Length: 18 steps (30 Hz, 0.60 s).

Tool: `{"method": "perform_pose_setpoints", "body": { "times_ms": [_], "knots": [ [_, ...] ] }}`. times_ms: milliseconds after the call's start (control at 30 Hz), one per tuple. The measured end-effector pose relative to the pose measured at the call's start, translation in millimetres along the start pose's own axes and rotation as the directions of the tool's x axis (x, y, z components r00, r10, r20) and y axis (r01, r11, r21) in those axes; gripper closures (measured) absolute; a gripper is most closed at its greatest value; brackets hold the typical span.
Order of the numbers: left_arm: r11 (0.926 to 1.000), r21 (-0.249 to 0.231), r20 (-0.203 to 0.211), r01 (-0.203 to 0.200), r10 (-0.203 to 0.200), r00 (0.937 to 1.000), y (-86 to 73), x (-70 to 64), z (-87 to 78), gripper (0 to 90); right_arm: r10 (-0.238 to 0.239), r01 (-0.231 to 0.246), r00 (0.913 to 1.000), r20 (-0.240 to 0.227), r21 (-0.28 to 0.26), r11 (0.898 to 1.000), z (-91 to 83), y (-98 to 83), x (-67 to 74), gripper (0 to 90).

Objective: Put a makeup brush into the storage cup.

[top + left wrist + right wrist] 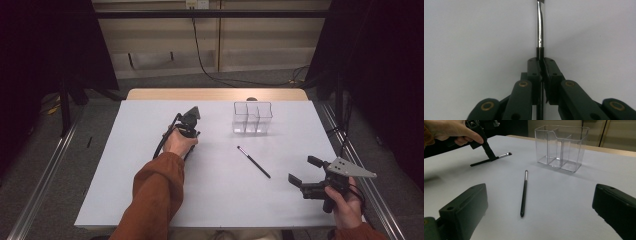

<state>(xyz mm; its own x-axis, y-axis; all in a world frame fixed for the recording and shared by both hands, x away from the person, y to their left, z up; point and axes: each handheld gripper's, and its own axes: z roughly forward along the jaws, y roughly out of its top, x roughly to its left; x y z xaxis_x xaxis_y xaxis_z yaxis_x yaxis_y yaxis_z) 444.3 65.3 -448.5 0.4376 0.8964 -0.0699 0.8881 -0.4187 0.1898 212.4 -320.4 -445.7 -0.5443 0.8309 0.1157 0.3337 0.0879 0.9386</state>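
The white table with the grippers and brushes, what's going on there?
A person's left gripper is shut on a thin black-handled makeup brush with a silver ferrule lying on the white table. The right gripper hangs open near a second slim black brush. The clear plastic three-compartment organiser stands empty.

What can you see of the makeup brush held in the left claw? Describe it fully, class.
The makeup brush is slim, with a black handle, a shiny silver ferrule that bends slightly, and a small dark bristle tip. It lies flat on the white table, left of the clear organizer. The left claw is shut on its black handle just behind the ferrule, pointing down onto it. The handle's rear end sticks out behind the claw. Nothing else touches it.
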Motion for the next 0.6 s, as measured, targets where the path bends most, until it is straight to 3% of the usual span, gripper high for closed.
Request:
{"method": "perform_pose_setpoints", "body": {
  "times_ms": [167, 367, 600],
  "knots": [
    [0.9996, -0.026, 0.046, 0.011, -0.010, 0.9989, -2.7, 7.2, -1.3, 84.5, 0.002, -0.002, 1.0000, -0.001, 0.001, 1.000, 0.1, 0.0, 0.0, 0.0],
    [0.9978, -0.065, 0.062, 0.014, -0.010, 0.9980, -6.5, 14.2, -3.2, 84.4, 0.000, 0.000, 1.0000, -0.001, 0.001, 1.000, 0.4, -0.1, -0.3, 0.0],
    [0.9905, -0.136, 0.113, 0.019, -0.004, 0.9936, -13.0, 22.2, -11.9, 84.4, 0.001, -0.001, 1.0000, -0.001, 0.002, 1.000, 0.7, 0.0, 0.0, 0.0]
  ]
}}
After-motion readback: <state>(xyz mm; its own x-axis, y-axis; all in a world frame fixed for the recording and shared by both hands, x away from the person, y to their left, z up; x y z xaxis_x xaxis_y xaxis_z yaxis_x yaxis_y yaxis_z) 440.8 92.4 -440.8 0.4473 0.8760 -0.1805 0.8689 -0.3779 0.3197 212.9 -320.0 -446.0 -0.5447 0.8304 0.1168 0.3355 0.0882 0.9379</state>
